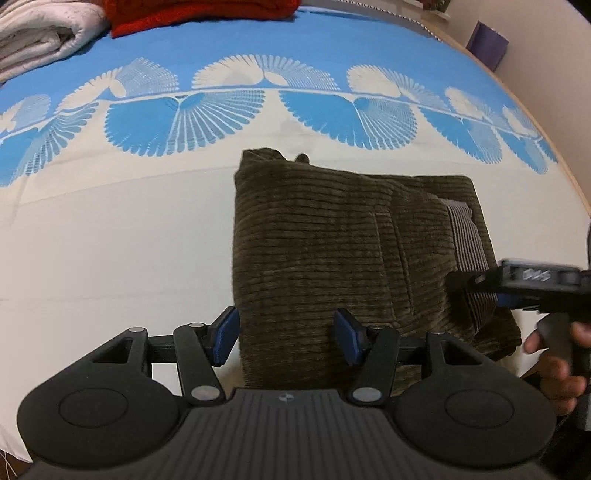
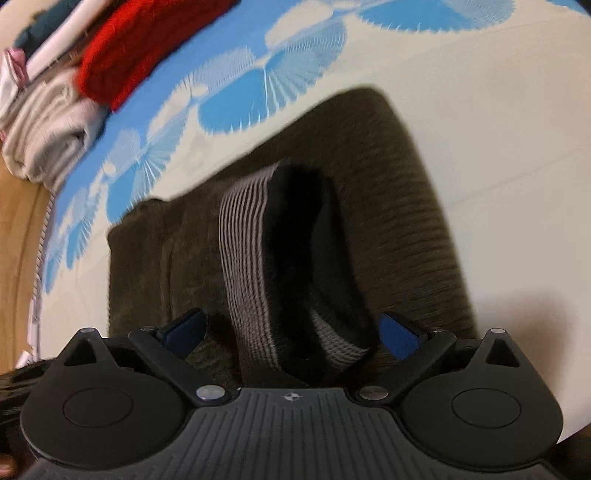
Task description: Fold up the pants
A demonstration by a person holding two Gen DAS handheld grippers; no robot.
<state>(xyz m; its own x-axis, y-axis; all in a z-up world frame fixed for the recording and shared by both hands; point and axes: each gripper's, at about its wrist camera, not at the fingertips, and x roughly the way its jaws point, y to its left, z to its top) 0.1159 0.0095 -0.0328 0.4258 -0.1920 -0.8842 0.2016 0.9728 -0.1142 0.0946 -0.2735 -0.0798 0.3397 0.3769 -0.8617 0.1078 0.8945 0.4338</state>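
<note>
Dark olive corduroy pants [image 1: 325, 240] lie folded into a compact rectangle on the cream and blue bedspread [image 1: 110, 221]. A grey striped waistband lining [image 1: 467, 236] shows at their right end. My left gripper [image 1: 286, 332] is open at the near left corner of the fold, one pad off the cloth and one on it. My right gripper [image 1: 480, 291] comes in from the right over the striped end. In the right wrist view the pants [image 2: 406, 206] fill the middle, the striped waistband [image 2: 251, 251] loops up between the open right gripper [image 2: 291, 332] pads.
A red knit garment [image 1: 199, 14] and a folded white blanket [image 1: 40, 33] lie at the far left of the bed. The stack also shows in the right wrist view [image 2: 122, 59]. A wooden bed edge [image 2: 18, 236] and a purple object [image 1: 487, 44] lie beyond.
</note>
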